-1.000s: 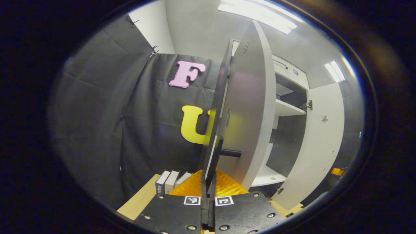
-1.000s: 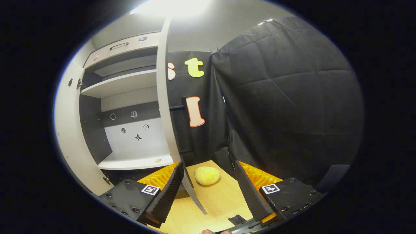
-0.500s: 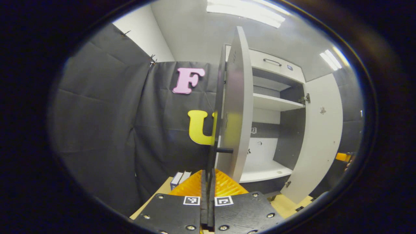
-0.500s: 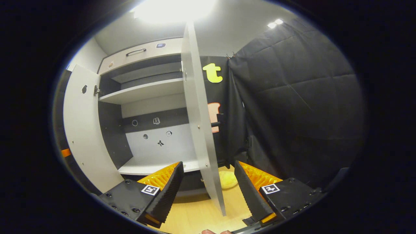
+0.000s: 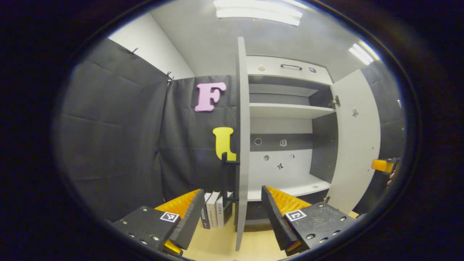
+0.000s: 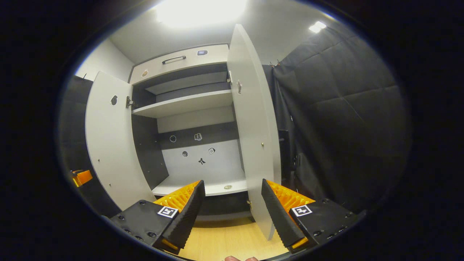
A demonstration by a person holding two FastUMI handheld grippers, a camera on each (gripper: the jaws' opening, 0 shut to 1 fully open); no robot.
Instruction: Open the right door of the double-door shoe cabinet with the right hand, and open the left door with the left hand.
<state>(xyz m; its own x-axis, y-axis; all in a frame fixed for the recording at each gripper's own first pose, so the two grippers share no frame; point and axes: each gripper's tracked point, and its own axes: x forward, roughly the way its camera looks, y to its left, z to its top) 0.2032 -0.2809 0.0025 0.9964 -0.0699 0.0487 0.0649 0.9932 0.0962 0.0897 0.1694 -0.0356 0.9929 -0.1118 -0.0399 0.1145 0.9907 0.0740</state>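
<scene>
Fingers of the left gripper (image 5: 230,217) stand spread wide and hold nothing; the left door (image 5: 242,145) rises edge-on at frame centre between and beyond them, its long axis upright, its black bar handle (image 5: 225,177) just left of that edge. Right gripper (image 6: 230,214) fingers are equally apart and empty, the right door (image 6: 253,119) swung out beyond them. Both doors look fully open. Books (image 5: 214,214) on the worktop (image 5: 217,246) are partly hidden behind the left finger.

Wooden table (image 5: 221,243) carries books (image 5: 214,214) and the shoe cabinet (image 5: 286,108).
</scene>
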